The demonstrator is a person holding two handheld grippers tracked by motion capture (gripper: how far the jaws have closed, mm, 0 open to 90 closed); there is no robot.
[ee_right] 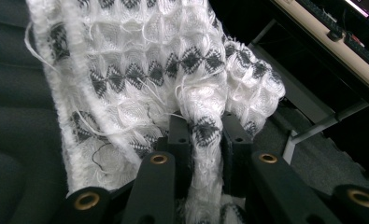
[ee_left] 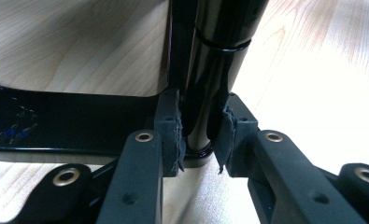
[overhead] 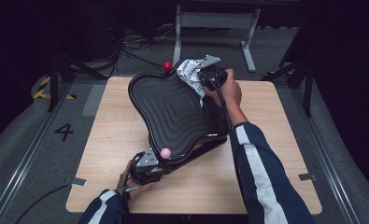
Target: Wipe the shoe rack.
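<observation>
The left gripper (ee_left: 202,133) clamps the black tray's (overhead: 175,109) post at six o'clock, apparently propping it tilted; the right gripper (ee_right: 205,135) pinches the white cloth (ee_right: 149,79) at its twelve-o'clock rim for wiping.

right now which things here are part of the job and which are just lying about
In use:
- black tray, tilted up off the table
- white cloth, pressed on the tray's far edge
- left hand-held gripper, clamped on the tray's black post
- right hand-held gripper, pinching the cloth

Lying about:
- grey metal stand on the floor behind
- floor cables
</observation>
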